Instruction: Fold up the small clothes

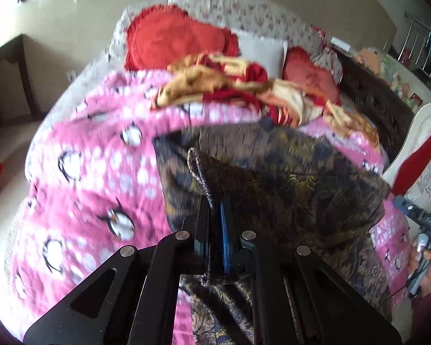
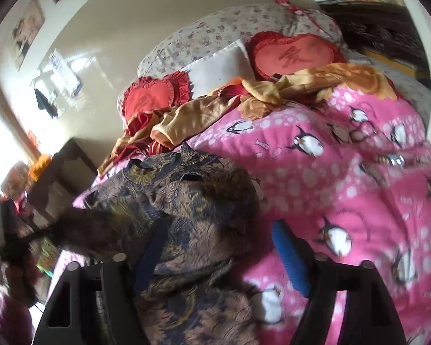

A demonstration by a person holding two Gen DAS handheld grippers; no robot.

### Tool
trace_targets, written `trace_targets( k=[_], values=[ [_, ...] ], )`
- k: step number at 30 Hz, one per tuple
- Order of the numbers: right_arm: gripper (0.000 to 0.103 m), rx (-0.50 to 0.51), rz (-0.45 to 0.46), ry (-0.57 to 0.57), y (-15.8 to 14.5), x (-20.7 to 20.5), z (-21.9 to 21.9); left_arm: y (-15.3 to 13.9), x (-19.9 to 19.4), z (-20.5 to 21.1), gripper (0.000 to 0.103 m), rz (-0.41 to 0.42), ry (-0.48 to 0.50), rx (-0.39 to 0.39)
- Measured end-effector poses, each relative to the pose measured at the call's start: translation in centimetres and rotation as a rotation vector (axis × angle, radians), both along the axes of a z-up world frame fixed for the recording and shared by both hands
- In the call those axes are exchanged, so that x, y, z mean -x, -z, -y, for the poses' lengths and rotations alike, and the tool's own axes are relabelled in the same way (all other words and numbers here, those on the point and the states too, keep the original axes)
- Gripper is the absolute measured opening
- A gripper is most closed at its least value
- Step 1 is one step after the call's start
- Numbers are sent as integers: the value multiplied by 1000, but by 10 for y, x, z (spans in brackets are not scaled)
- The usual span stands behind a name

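1. A bed point(image 2: 186, 33) with a flowered sheet fills both views, and a pink quilt point(image 1: 100, 155) printed with penguins and white dots covers most of it.
2. A dark brown garment point(image 1: 287, 178) with a gold and blue pattern lies on the quilt at the near edge of the bed, bunched up with part of it lifted off the quilt. In the right wrist view the same garment point(image 2: 192, 201) is heaped at the left of the quilt.
3. A crumpled orange and red blanket point(image 2: 316, 83) lies across the far end of the quilt, near the pillows.
4. Two red heart-shaped cushions point(image 2: 294, 56) rest against the head of the bed, with a white pillow point(image 2: 218, 66) between them.
5. The left claw point(image 1: 217, 221) is clamped on a hemmed edge of the garment; the cloth sticks up between the blue pads point(image 1: 224, 230) and hangs down below them.
6. The right claw point(image 2: 224, 256) stands wide, with its left finger point(image 2: 150, 256) against the garment and its right finger over bare quilt; the pads press on nothing.
7. At the right edge of the left wrist view, a hand point(image 1: 425, 270) holds the handle of the other claw.
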State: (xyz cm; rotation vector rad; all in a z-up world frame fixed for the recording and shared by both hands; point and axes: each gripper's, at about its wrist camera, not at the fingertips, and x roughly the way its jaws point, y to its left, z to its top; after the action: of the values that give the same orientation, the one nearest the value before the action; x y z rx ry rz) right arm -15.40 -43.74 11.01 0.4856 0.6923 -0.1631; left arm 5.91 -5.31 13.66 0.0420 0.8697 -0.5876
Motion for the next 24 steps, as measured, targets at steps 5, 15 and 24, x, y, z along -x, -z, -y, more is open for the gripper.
trace_targets(
  k=[5,15,24],
  values=[
    [58,182,-129,-80,13,-40,-4,-8,-13,-17,3,28,-84,-2],
    [70,128,-24,-160,-10,-28,12,22,10,24,36,-51,84,21],
    [18,144,-48,-176,8,-41,17,92,20,125,46,-145,195,-140]
  ],
)
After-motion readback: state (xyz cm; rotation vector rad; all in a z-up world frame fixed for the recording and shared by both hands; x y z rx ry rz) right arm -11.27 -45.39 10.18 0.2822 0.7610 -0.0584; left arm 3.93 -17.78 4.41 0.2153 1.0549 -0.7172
